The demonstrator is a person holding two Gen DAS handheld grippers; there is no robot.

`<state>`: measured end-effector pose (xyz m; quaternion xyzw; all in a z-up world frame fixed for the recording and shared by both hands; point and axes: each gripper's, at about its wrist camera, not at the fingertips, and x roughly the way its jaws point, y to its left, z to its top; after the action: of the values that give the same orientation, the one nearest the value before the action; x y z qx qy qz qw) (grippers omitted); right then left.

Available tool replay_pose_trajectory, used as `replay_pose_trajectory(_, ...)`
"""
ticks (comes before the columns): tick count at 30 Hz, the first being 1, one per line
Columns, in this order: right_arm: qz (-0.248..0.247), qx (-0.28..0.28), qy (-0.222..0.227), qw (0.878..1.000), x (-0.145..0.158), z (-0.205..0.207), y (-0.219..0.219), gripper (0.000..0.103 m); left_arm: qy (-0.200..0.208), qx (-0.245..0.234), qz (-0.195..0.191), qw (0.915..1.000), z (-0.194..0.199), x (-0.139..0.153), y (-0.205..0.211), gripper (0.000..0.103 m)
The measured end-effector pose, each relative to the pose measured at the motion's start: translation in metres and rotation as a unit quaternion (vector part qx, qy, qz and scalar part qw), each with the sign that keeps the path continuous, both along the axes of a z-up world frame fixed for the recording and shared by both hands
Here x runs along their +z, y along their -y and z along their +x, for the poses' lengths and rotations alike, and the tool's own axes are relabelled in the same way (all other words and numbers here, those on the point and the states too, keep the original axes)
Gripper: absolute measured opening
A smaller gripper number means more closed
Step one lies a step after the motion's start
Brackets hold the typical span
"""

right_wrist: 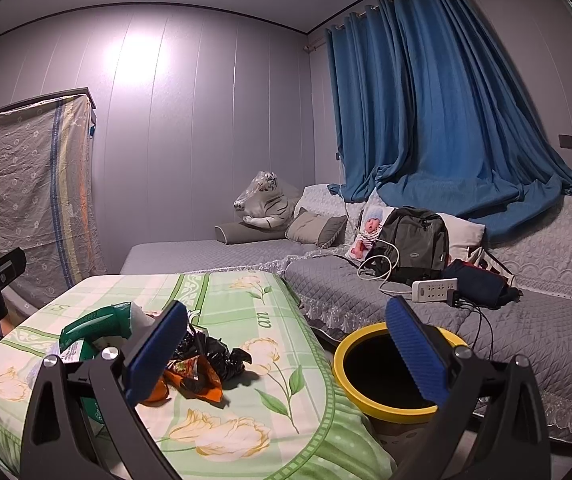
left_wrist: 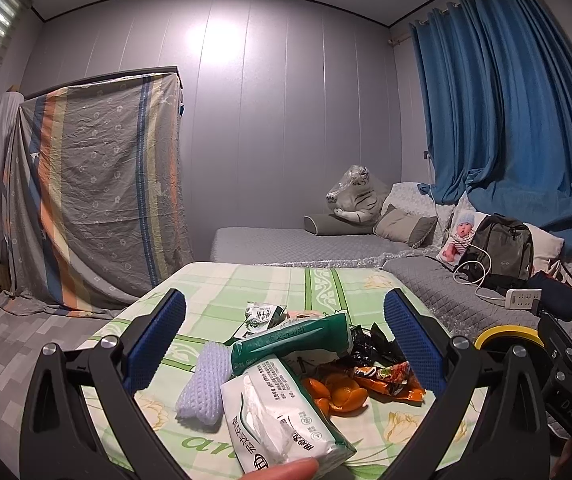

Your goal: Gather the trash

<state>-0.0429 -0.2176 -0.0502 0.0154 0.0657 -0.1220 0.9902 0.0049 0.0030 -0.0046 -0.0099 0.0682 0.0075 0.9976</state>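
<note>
A pile of household trash lies on a table covered with a green floral tablecloth [left_wrist: 246, 292], beside a yellow-rimmed bin [right_wrist: 369, 400] that stands on the floor just off the table's corner. Nearest the left camera is a white-and-green wet-wipe packet [left_wrist: 282, 412] printed with Chinese characters too distorted to read; a fingertip [left_wrist: 286, 470] touches its near end. Against that packet's far side lies a green packet [left_wrist: 289, 344], and to the packet's left a pale blue foam fruit net [left_wrist: 206, 384]. To its right sit orange peels [left_wrist: 337, 396], an orange snack wrapper [left_wrist: 389, 380] and a crumpled black plastic bag [left_wrist: 365, 344]. A small white-and-green sachet [left_wrist: 264, 314] lies beyond the pile.

The left gripper [left_wrist: 286, 344] hangs over the pile with its blue-padded fingers spread wide, gripping nothing. The right gripper [right_wrist: 286, 356] is likewise wide apart and empty, its left finger above the black bag and snack wrapper, its right finger over the bin's rim.

The cloth's print shows the letters "an" near the pile. On the other gripper's body, seen in the left view, the letters "DAS" can be read.

Beyond the table runs a grey quilted sofa [right_wrist: 525, 340] carrying a dark backpack [right_wrist: 413, 240], a white power strip [right_wrist: 433, 290], a doll [right_wrist: 367, 232] in a blue hat and a plastic-wrapped white tiger toy [right_wrist: 266, 200]. A blue curtain [right_wrist: 445, 100] hangs behind the sofa.
</note>
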Motion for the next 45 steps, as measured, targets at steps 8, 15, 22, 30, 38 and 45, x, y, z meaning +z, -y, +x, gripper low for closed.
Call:
replay_pose_trajectory(8,0.002,0.001,-0.001,1.000,-0.0005,-0.0001,0.0004,0.096,-0.001,0.000,0.002,1.0000,0.0002,-0.0005,0.0013,0.095)
replay_pose_trajectory(15,0.002,0.001,-0.002,1.000,-0.0011,0.0003,0.0004,0.096,0.000,0.000,0.004,1.0000,-0.0009,-0.0017,0.0022,0.095)
replay_pose_trajectory(22,0.002,0.001,-0.002,1.000,-0.0015,0.0004,0.0005,0.096,0.000,0.000,0.004,1.0000,-0.0008,-0.0020,0.0033,0.095)
replay_pose_trajectory(30,0.002,0.001,-0.003,1.000,0.0000,0.0006,0.0008,0.096,0.000,-0.001,0.004,1.0000,-0.0010,-0.0025,0.0033,0.095)
replay_pose_trajectory(38,0.003,0.002,-0.004,1.000,-0.0015,0.0012,0.0005,0.096,-0.003,-0.001,0.003,1.0000,-0.0001,-0.0031,0.0027,0.095)
replay_pose_trajectory(45,0.003,0.001,-0.004,1.000,-0.0044,0.0021,0.0000,0.096,-0.005,-0.002,0.002,1.0000,0.0008,-0.0021,0.0019,0.095)
